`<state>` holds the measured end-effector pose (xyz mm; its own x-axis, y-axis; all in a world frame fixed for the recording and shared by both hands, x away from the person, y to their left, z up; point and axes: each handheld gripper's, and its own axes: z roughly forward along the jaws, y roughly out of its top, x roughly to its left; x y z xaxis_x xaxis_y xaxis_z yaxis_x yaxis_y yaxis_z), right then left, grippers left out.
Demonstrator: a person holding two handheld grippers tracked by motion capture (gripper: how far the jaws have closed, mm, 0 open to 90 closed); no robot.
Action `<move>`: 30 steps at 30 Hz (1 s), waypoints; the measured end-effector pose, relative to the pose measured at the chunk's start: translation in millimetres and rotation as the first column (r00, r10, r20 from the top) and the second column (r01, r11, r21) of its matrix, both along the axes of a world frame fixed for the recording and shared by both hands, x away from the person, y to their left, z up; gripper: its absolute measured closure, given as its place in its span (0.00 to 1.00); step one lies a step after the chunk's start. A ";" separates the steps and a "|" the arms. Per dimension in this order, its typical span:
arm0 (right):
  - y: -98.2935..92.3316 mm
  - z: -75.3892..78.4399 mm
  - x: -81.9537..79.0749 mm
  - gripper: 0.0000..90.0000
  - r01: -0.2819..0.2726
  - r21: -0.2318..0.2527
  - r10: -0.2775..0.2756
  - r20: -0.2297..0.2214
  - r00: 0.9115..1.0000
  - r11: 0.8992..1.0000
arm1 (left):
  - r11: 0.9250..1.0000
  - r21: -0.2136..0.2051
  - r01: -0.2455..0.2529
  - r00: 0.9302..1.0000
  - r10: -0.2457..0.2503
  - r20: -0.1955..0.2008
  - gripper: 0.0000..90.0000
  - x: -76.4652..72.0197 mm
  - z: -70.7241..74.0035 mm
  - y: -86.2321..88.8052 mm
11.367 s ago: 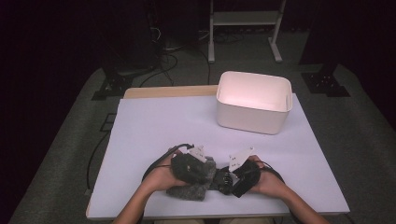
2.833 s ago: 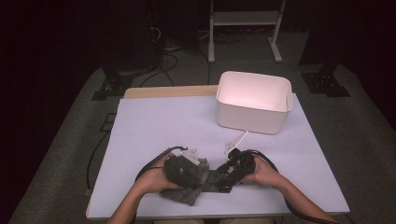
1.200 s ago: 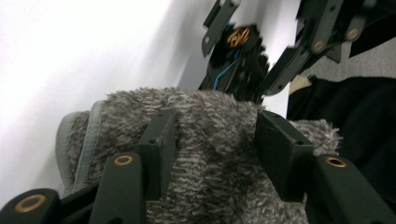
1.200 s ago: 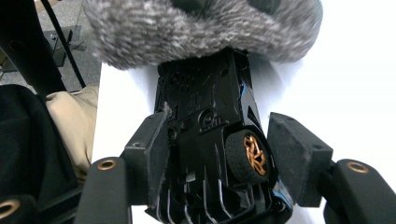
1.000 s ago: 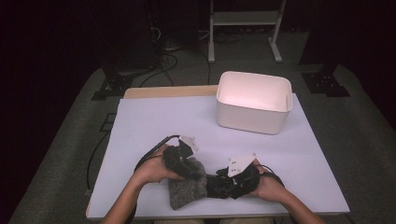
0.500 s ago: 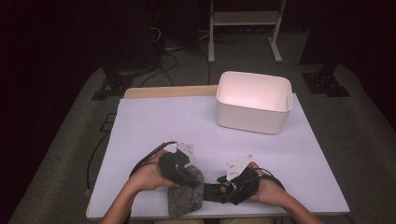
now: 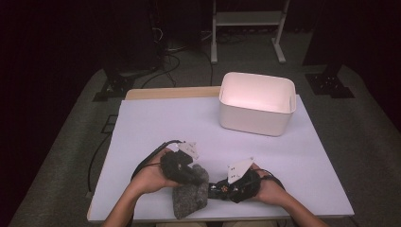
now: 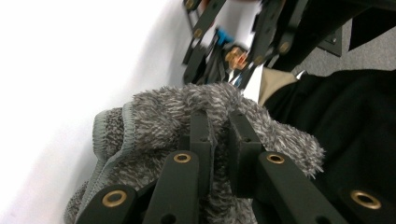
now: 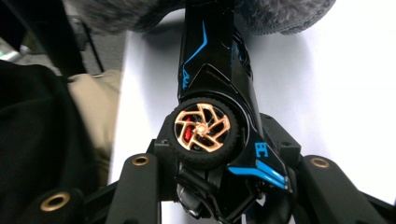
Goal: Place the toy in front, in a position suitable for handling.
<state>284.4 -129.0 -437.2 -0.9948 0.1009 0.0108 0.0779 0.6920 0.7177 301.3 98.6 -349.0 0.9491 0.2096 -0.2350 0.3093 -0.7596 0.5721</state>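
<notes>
A grey fuzzy cloth [image 7: 191, 198] lies bunched at the table's near edge. My left gripper [image 7: 195, 178] is shut on its top fold. In the left gripper view the two jaws [image 8: 219, 126] pinch the pile of the cloth [image 8: 149, 116]. To the right, my right gripper [image 7: 228, 189] points left and holds a black toy car [image 7: 217, 190] with blue trim. In the right gripper view the car [image 9: 210, 70] sits tail-first between the jaws [image 9: 219, 154], which have just been closing and now press its sides. Its nose reaches the cloth [image 9: 280, 14].
A white plastic bin [image 7: 255, 124] stands at the back right of the pale table [image 7: 156, 123]. A person's forearms come in from the near edge. Cables and a stand's legs lie on the dark floor behind the table.
My left gripper has pinched the cloth and drawn it slightly up and toward the near edge, bunching it. The right hand with the car has stayed put.
</notes>
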 end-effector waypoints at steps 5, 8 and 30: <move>-1.3 -4.9 13.5 0.62 0.024 0.024 -0.023 -0.031 0.999 0.999 | 0.997 0.068 0.030 0.999 -0.031 0.021 0.92 4.7 -8.6 -16.9; -4.7 -7.6 13.0 0.60 0.033 0.034 -0.032 -0.045 0.999 0.999 | 0.996 0.077 0.040 0.999 -0.041 -0.001 0.92 6.2 -20.3 -20.1; -23.4 -7.1 3.4 0.63 0.091 0.069 -0.089 -0.036 0.995 0.993 | 0.988 0.079 0.131 0.991 -0.133 0.030 0.91 2.5 -17.0 -62.2</move>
<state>287.8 -152.4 -444.3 -0.9808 0.1877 0.0533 0.1617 0.6290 0.7604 303.8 36.3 -366.0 0.9771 0.0979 -0.1887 0.1839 -0.8344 0.5195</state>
